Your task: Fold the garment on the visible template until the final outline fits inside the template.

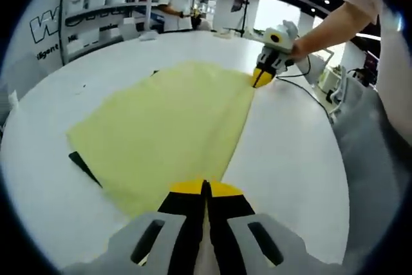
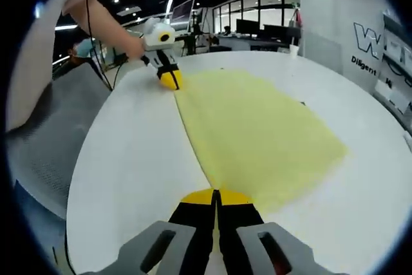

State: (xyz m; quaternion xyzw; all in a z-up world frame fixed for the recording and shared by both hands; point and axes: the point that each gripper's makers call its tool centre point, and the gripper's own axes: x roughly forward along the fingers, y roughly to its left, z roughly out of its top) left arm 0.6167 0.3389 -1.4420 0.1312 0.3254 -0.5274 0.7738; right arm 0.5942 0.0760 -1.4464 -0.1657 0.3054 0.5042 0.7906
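- In the left gripper view, the thing closest to us is the left gripper [image 1: 206, 188]. Its two yellow-tipped jaws are pressed together, and they pinch one corner of the yellow garment [image 1: 164, 136].
- The garment lies flat on the white table [image 1: 290, 152]. It spreads away from us, with one long straight edge running from corner to corner.
- At the far end of that edge we see the right gripper [image 1: 262, 80]. A hand [image 1: 302, 46] holds it, and its tips sit on the far corner of the cloth.
- A thin black strip, the template [image 1: 84, 164], peeks out from under the cloth on the left. We see one more small dark bit at the far side.
- In the right gripper view, the right gripper [image 2: 217, 192] is closest to us. Its jaws are squeezed together on the cloth corner [image 2: 257, 133] too.
- Far along the same straight edge, the left gripper [image 2: 170, 80] sits on the other corner, held by a hand [image 2: 134, 44].
- Behind the table we see shelves [image 1: 96, 14] with white bins, and a person [image 1: 177, 1] stands near them.
- We also see desks with screens [image 2: 257, 28] far back in the room.
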